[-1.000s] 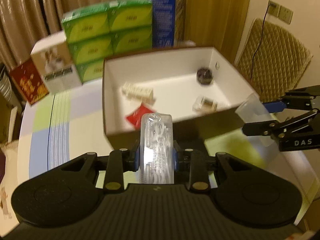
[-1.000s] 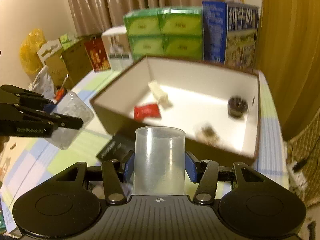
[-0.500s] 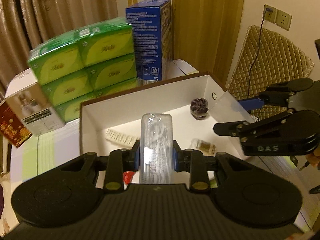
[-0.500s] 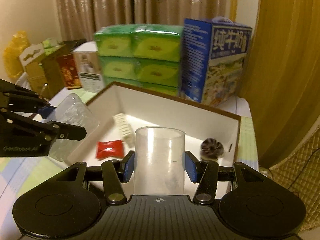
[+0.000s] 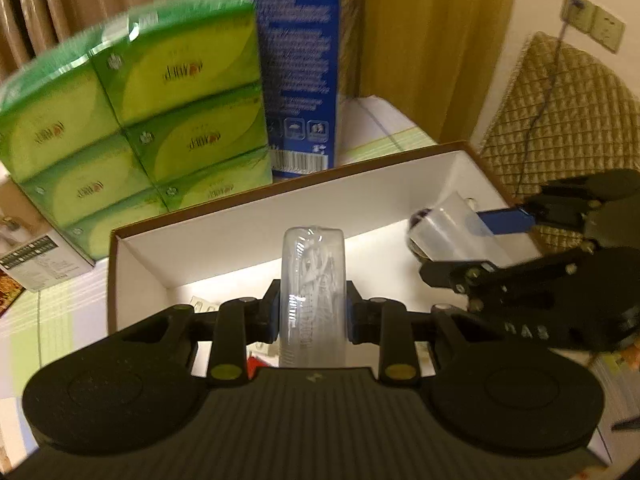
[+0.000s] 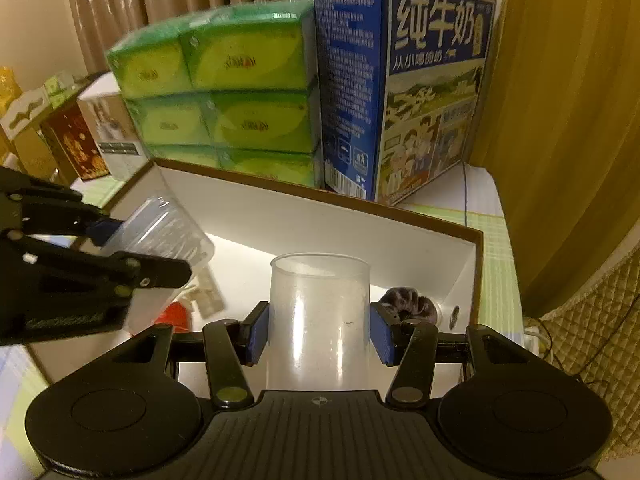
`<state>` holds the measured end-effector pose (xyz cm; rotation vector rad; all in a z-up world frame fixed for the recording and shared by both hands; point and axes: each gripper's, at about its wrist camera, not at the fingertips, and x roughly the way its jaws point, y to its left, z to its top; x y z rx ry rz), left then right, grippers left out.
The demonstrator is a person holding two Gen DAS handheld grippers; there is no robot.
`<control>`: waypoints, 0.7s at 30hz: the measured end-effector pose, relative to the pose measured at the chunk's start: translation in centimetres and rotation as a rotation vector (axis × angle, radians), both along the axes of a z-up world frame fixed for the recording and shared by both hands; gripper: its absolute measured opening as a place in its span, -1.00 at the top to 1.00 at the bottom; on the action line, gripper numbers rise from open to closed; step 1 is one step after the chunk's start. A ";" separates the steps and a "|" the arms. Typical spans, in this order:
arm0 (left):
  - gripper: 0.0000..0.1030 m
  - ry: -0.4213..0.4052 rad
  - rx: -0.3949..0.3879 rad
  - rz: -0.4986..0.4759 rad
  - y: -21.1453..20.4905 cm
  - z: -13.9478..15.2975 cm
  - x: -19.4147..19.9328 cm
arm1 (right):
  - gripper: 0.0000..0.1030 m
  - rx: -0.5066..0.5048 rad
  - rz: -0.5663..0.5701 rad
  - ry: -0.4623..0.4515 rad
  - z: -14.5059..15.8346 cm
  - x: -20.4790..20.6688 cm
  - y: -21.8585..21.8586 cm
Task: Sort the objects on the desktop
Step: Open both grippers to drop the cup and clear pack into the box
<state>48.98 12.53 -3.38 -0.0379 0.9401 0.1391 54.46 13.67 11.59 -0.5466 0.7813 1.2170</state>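
My left gripper [image 5: 312, 312] is shut on a clear plastic case [image 5: 312, 292] with small white pieces inside, held above the near part of the open white-lined box [image 5: 248, 216]. My right gripper [image 6: 319, 330] is shut on a clear plastic cup [image 6: 319, 316], also over that box [image 6: 400, 236]. Each gripper shows in the other's view: the right one [image 5: 472, 248] with its cup [image 5: 448, 236] at the box's right end, the left one [image 6: 160, 248] with its case [image 6: 168, 228] at the left end. Inside lie a red packet [image 6: 174, 316], a white strip [image 6: 208, 300] and a dark round object [image 6: 408, 306].
Stacked green tissue packs [image 5: 140, 120] and a tall blue milk carton [image 6: 400, 92] stand just behind the box. Smaller white and red boxes [image 6: 92, 136] sit at the back left. A quilted chair back [image 5: 560, 112] and a wall socket [image 5: 592, 26] are to the right.
Both grippers have travelled forward with their loads, from in front of the box to above its inside. The green packs and blue carton loom closer. Neither grip has changed.
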 end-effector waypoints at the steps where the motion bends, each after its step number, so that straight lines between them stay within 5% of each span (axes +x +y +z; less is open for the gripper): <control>1: 0.51 0.010 -0.010 0.009 0.5 -0.5 0.6 | 0.04 -0.007 0.002 -0.003 -0.4 0.2 0.4; 21: 0.50 0.122 -0.072 0.123 3.3 -7.4 6.2 | 0.04 -0.091 -0.003 0.009 -5.0 1.7 4.7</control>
